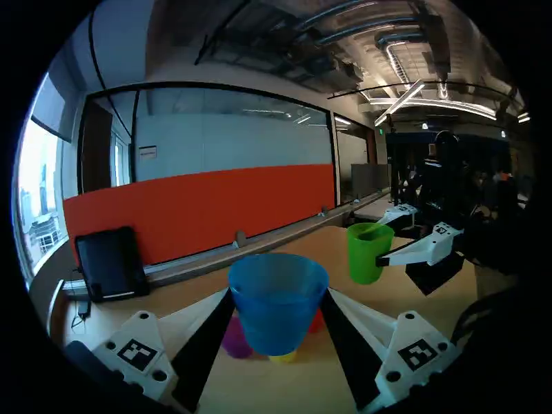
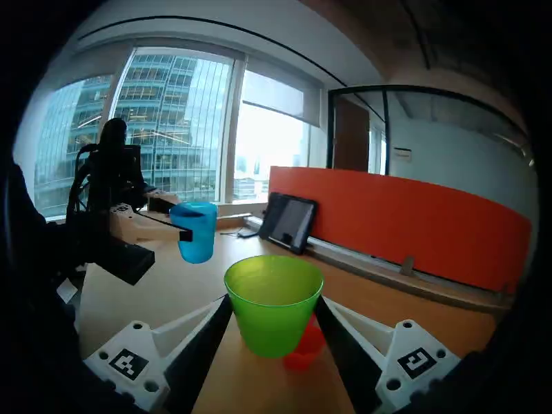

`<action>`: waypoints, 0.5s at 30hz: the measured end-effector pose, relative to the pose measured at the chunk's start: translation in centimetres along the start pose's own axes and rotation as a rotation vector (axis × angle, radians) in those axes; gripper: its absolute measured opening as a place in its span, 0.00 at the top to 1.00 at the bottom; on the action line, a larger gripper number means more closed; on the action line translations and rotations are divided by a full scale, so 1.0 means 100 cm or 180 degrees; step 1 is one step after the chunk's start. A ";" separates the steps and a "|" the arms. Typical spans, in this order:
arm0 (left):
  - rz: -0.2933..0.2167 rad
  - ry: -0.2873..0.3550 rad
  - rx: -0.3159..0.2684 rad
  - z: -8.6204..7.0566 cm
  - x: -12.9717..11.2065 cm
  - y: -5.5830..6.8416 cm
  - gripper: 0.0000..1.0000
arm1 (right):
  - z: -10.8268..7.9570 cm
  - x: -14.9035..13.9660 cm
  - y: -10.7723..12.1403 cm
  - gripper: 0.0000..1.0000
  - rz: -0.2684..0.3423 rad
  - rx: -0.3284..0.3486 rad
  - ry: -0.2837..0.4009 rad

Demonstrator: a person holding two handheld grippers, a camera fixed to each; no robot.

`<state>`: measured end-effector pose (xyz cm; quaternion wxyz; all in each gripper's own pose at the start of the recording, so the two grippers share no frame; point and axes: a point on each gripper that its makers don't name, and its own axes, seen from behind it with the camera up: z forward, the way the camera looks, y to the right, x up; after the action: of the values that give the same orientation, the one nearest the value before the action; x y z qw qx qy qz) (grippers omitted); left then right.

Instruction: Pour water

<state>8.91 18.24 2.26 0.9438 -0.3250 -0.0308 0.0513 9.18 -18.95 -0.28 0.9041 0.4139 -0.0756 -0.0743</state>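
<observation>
Left gripper clenched on blue cup, finger on each side. Cup upright, held above desk, well in from far edge. Right gripper grasps green cup likewise, upright. Cups near, not touching.

A pale wooden table runs along a low orange partition, with a dark tablet propped against it near the window end. Above the partition stands a glass wall in a dark frame, and under the bare ceiling run exposed pipes and long lit light strips. Tall windows let in bright daylight and look out on glass towers, with a roller blind partly lowered over one pane.
</observation>
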 end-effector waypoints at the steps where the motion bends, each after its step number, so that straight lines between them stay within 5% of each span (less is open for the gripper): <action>1: 0.0020 0.0020 0.0020 -0.001 0.003 -0.002 0.15 | 0.001 0.001 -0.001 0.11 -0.0002 0.0009 0.0008; 15: 0.0456 0.0172 0.0197 -0.014 0.045 -0.019 0.15 | 0.021 0.010 -0.021 0.11 -0.0009 0.0200 0.0121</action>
<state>13.63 16.39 2.43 0.9478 -0.2983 0.0196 0.1108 9.55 -22.05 -0.50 0.8918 0.4436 -0.0602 -0.0653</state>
